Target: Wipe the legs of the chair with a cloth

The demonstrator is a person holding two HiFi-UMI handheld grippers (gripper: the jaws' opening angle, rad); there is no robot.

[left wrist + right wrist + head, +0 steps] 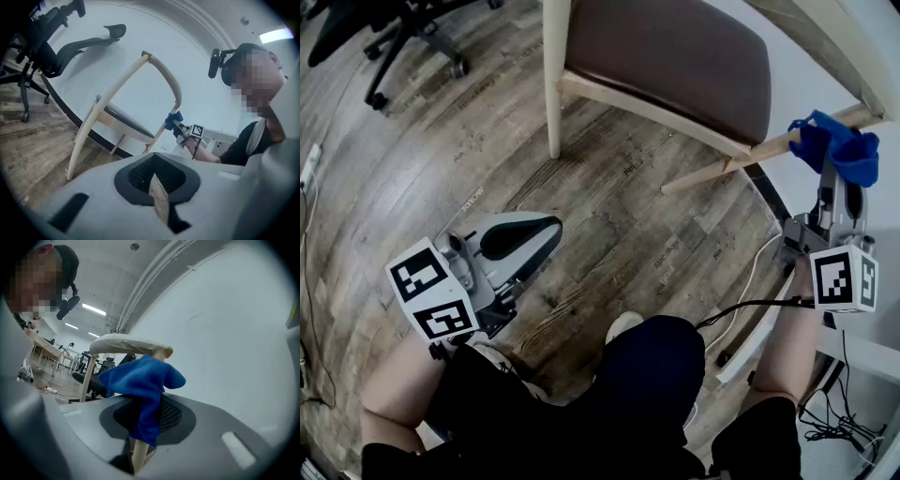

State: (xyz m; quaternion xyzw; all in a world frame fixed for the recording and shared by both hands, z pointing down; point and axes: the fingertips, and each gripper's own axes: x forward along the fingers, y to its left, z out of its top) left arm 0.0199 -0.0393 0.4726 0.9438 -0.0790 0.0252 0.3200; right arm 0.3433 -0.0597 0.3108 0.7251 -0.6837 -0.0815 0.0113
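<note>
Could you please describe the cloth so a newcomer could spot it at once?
Find the pale wooden chair with the brown seat. Follow its slanted leg to the right claw, shut on the cloth wrapped round it. It is the only bright blue thing there.

- This looks like an open office, a big shared room.
- Black swivel office chairs (47,56) on castors stand on a floor of wood-look planks (609,234).
- Far in the right gripper view, rows of desks (44,350) with more such chairs stand under long strip lights (93,309) on the ceiling.
- The walls (225,333) are plain white, with a dark skirting (70,117) at the bottom.
- Loose cables (750,272) and a power strip (309,164) lie on the floor at the edges.
</note>
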